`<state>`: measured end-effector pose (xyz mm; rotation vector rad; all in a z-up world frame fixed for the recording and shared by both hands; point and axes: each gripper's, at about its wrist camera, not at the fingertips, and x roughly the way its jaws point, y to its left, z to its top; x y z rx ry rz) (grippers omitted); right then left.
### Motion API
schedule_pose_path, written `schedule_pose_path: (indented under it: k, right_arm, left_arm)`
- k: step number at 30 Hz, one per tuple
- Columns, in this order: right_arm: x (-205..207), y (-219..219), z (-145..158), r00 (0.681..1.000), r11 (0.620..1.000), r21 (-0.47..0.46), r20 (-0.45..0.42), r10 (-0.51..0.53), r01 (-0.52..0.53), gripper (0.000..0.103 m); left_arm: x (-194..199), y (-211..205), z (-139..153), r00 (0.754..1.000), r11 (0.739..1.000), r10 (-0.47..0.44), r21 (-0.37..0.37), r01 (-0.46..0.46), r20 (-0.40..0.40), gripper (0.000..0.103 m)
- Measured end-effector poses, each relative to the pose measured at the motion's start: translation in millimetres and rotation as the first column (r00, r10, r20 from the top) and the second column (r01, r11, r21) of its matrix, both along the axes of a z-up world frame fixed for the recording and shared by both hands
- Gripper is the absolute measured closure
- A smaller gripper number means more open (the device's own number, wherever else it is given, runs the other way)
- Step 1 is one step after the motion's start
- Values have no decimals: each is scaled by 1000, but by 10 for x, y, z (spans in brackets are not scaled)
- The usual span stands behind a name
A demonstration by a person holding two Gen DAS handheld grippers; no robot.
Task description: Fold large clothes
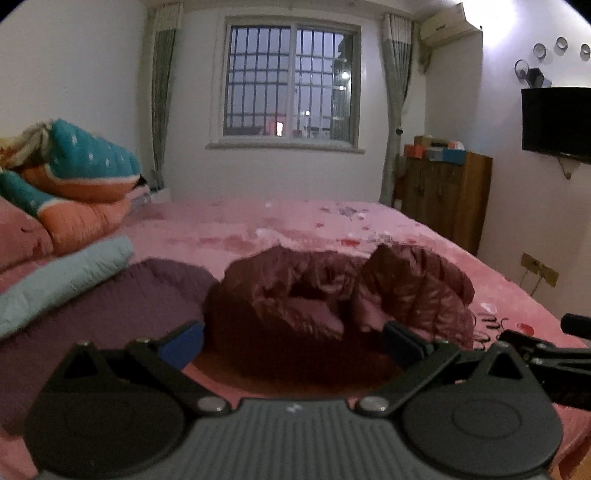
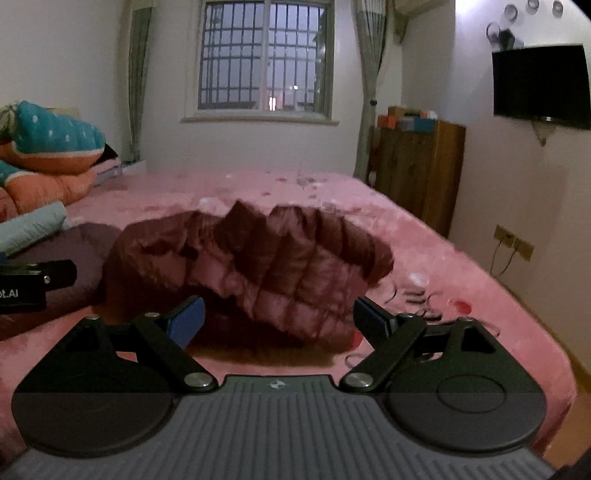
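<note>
Puffer jacket [image 2: 258, 269] lies crumpled near the bed's [image 2: 443, 266] front edge; it looks light, soft, slippery and springy; best pinched at a hem; left hand-held gripper [image 1: 291, 343] and right hand-held gripper [image 2: 279, 317] spread, empty.

This is a bedroom in somebody's home. A wide bed [image 1: 424, 236] under a pink flowered cover fills the floor ahead of the fingers [image 1: 184, 341]. Off to the left of them, folded quilts [image 1: 85, 184] in teal and orange are stacked at the head of the bed, with a pale grey-green blanket [image 1: 62, 273] below the pile. Straight beyond the fingers, on the far wall, a barred window [image 1: 291, 83] hangs between grey curtains [image 1: 397, 110]. To the right of them stands a brown wooden cabinet [image 1: 447, 195] with boxes on top, a dark flat television [image 1: 556, 123] is fixed to the wall, and an air conditioner [image 1: 445, 26] sits high near the ceiling.
</note>
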<state>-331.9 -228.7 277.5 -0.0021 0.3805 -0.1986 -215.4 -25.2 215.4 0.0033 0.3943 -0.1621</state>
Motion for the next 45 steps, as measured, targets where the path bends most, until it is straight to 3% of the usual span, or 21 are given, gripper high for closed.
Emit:
schedule_pose_path:
  k: [10,15,28,45]
  right_arm:
    - [-143,-54,473,999,999,41,41,-1,-1,0]
    - [-171,-15,546,998,999,31,58,13,-15,0]
    - [-180,38,536,994,1000,24,108,10,-13,0]
    - [-168,19,369,985,998,38,167,-50,44,0]
  left_arm:
    - [-250,80,281,994,998,48,37,-52,98,1]
    - [-320,115,352,989,997,63,44,-70,131,1]
    - [-444,173,425,983,997,62,43,-70,171,1]
    - [-510,90,418,984,1000,-6,27,1,176,1]
